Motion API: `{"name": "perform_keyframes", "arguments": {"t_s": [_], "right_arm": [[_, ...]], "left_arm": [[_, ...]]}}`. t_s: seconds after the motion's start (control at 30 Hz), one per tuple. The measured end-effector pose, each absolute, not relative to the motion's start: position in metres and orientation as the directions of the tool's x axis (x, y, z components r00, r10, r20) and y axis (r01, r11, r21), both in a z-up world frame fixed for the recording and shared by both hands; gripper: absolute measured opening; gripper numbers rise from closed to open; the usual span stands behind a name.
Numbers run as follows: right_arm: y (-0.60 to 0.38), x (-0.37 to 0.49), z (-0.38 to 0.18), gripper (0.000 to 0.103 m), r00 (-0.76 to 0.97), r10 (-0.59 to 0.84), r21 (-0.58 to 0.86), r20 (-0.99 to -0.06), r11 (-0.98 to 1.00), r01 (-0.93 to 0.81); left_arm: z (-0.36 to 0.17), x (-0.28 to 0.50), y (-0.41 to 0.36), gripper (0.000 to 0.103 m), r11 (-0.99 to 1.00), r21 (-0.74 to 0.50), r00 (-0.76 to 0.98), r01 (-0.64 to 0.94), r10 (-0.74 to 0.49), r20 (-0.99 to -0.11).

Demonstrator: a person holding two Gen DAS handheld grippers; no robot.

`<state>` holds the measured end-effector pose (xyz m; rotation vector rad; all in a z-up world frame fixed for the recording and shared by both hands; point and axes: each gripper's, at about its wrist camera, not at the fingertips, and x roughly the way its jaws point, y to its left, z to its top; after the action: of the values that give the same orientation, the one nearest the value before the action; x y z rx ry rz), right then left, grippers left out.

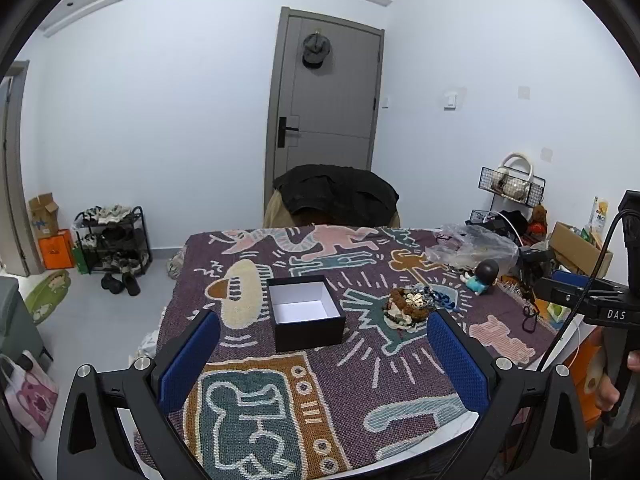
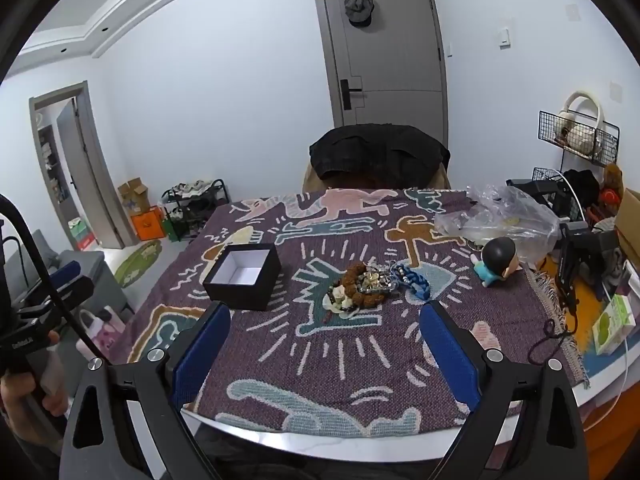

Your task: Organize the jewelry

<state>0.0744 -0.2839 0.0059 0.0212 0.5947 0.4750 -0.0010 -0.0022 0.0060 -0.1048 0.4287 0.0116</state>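
The left gripper [image 1: 323, 354] is wide open and holds nothing. The black square cardboard box with a white inside [image 1: 306, 312] sits just ahead of it. The right gripper [image 2: 325, 344] is wide open and empty too. The pile of bead bracelets and chains [image 2: 370, 286] lies just ahead of it, with the box ahead to its left.

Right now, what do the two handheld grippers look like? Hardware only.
Left gripper and right gripper match: black angular finger arms, blue textured pads, silver pivot screws. A black cable runs along the right unit's handle, which bears white "DAS" lettering.
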Motion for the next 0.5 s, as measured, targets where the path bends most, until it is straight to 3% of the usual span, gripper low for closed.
{"name": "perform_keyframes", "arguments": {"t_s": [0.5], "right_arm": [[-0.2841, 0.0752, 0.0060, 0.096, 0.725, 0.435, 0.154, -0.534, 0.893, -0.422]], "left_arm": [[0.0084, -0.0070, -0.0001, 0.103, 0.994, -0.107, 0.914, -0.031, -0.015, -0.405]]}}
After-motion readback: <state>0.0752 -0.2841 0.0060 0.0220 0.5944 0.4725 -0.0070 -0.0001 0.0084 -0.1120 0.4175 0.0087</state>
